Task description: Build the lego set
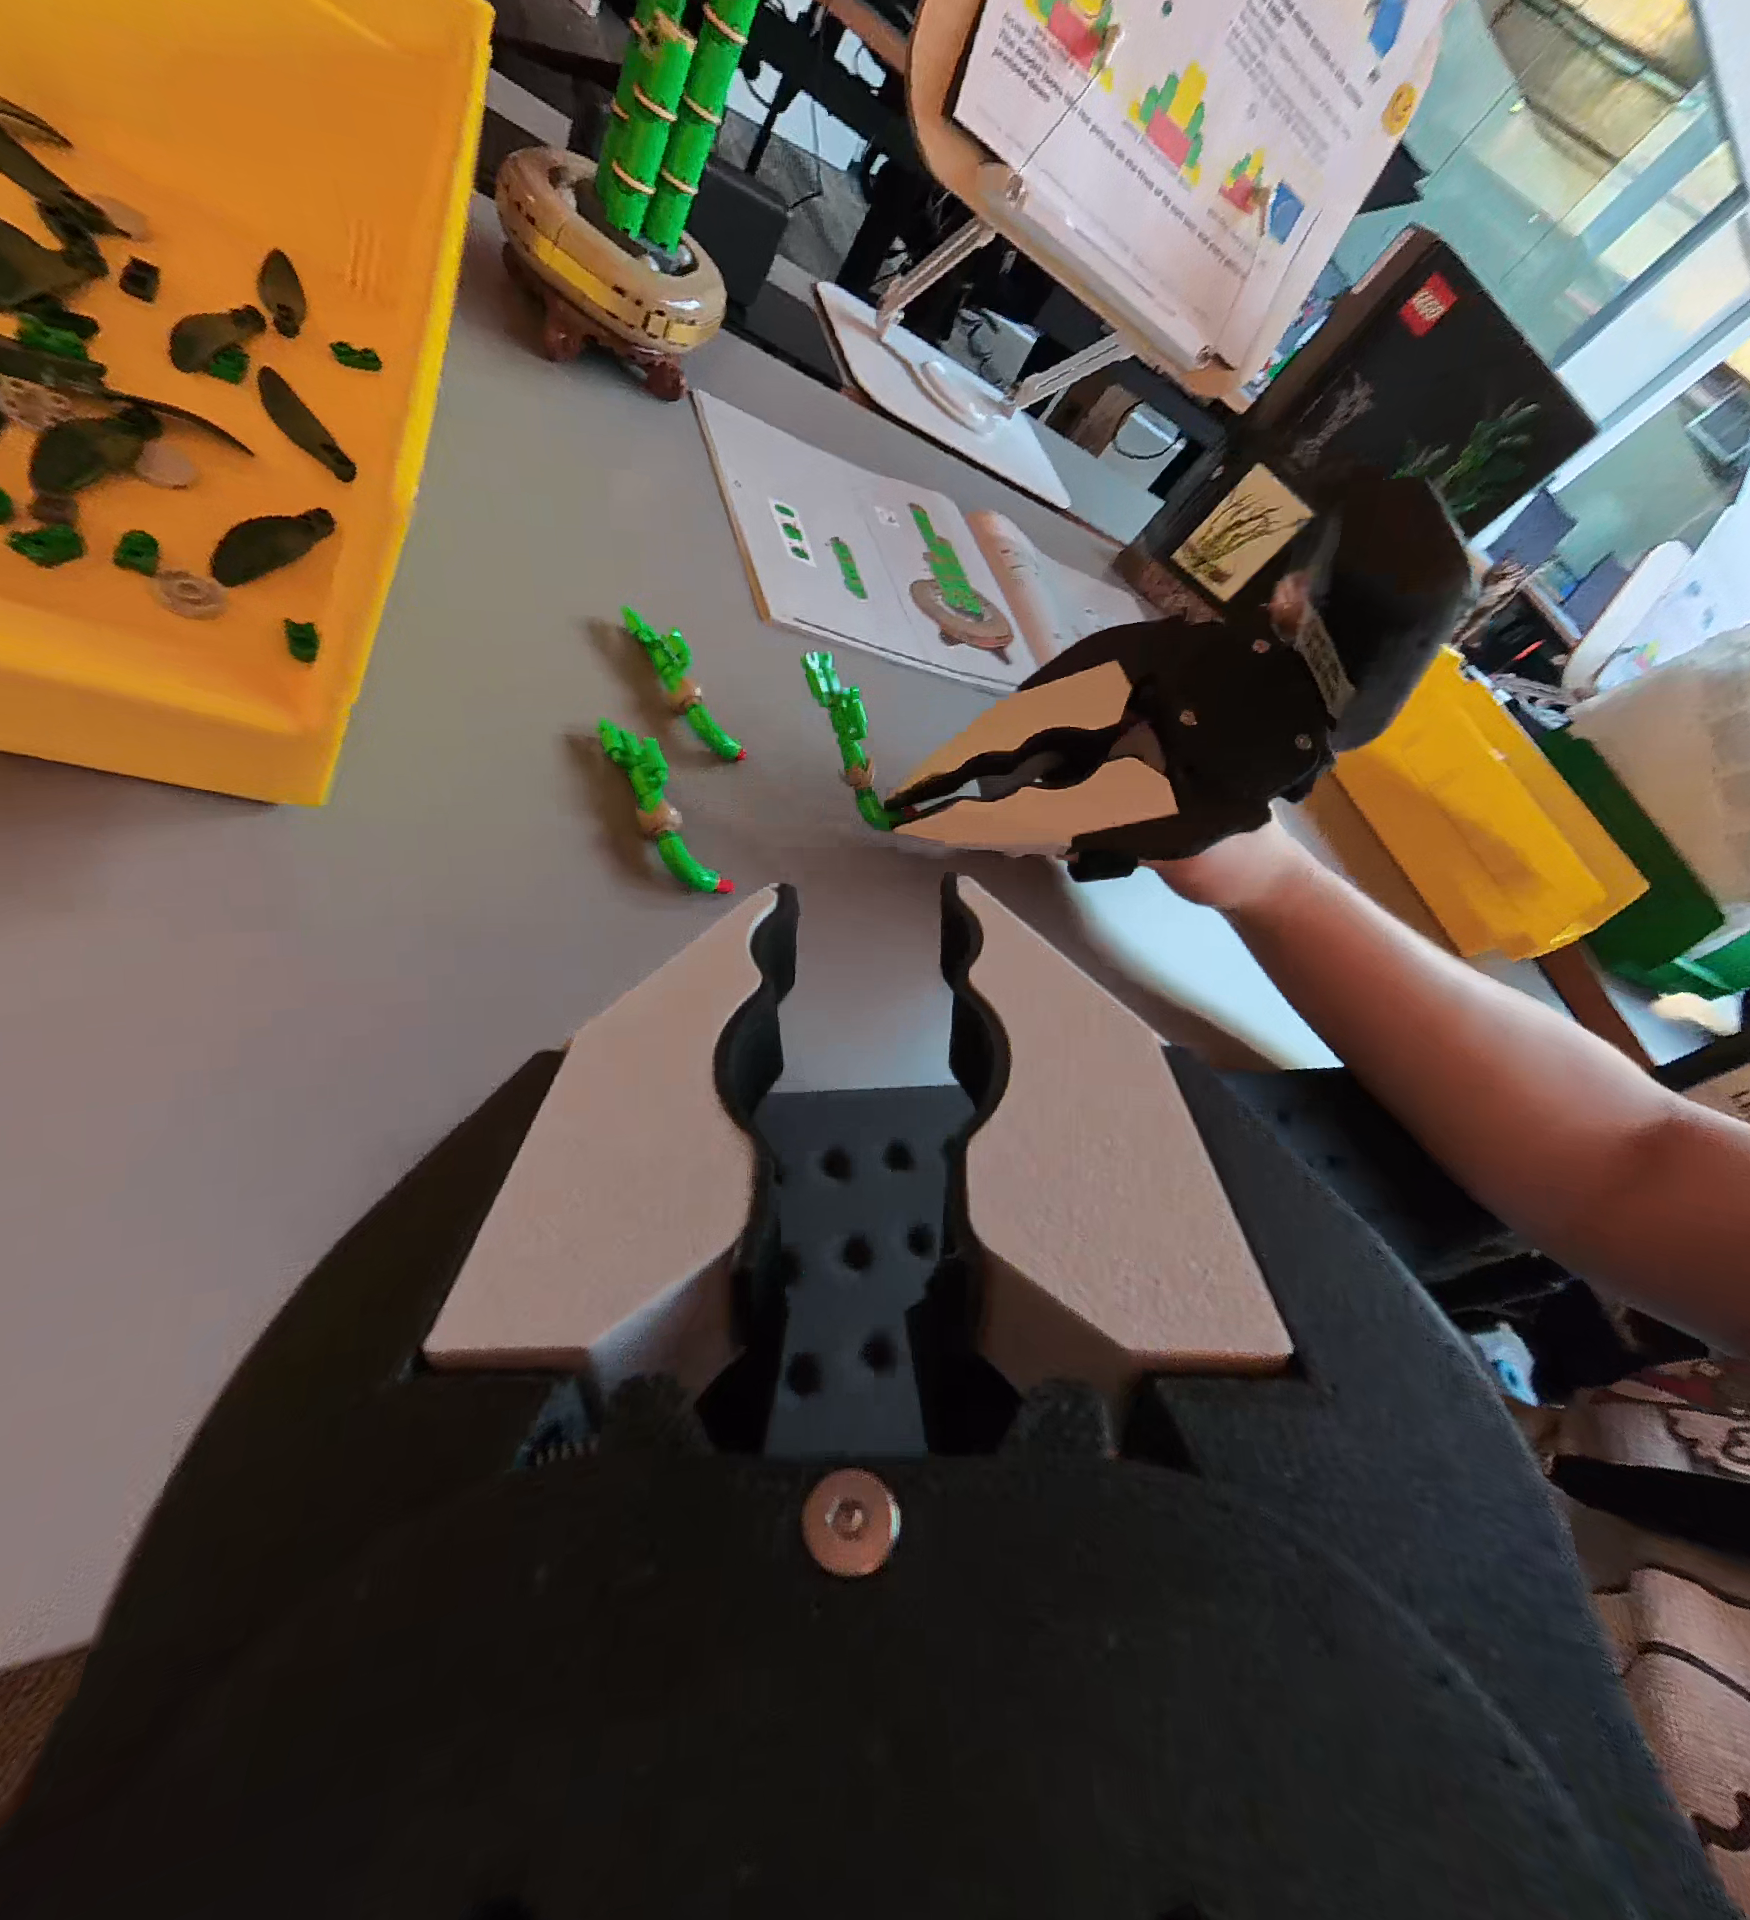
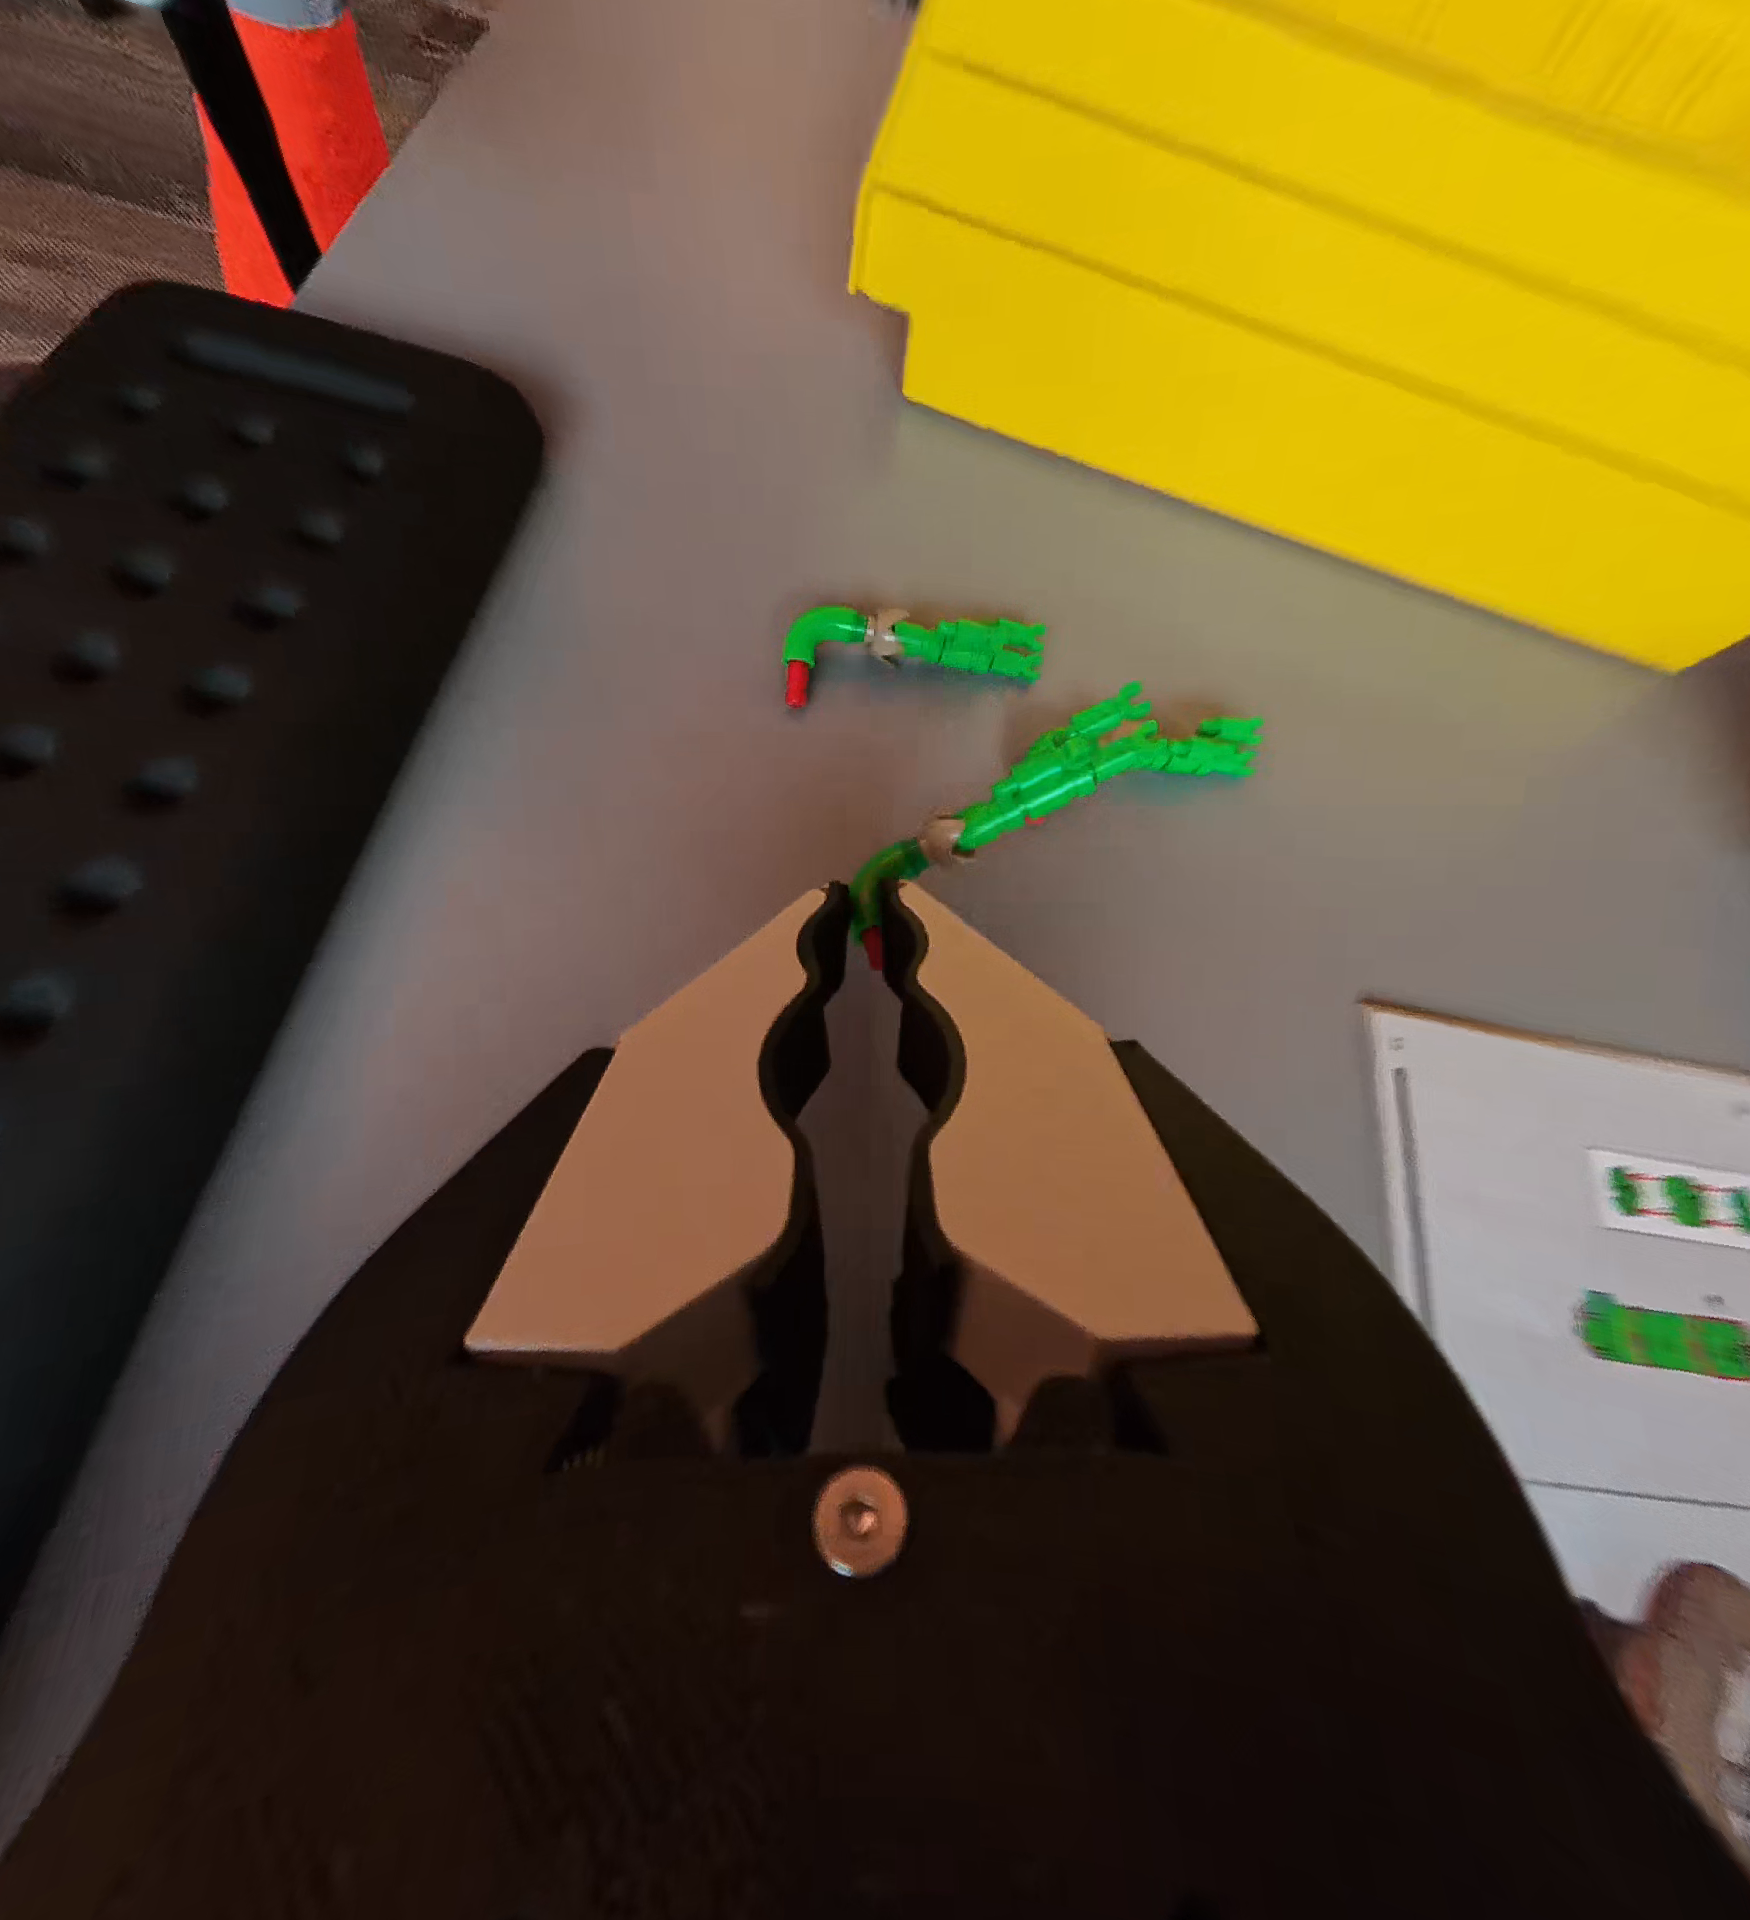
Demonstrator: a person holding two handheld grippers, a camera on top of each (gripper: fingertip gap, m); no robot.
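Jaws of our right gripper [image 2: 863, 914] pinched one green sprig [image 2: 1006, 800] low over the desk [image 1: 227, 987]; left gripper [image 1: 866, 904] gaped empty. Bamboo pot [image 1: 611, 270] stood built; two sprigs [image 1: 658, 790] and binned leaves [image 1: 268, 545] remained.

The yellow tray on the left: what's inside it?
Inside the yellow tray lie loose pieces: dark leaf shapes, small green bricks and a few round pale discs. Its far end runs out of frame, so anything there is unseen.
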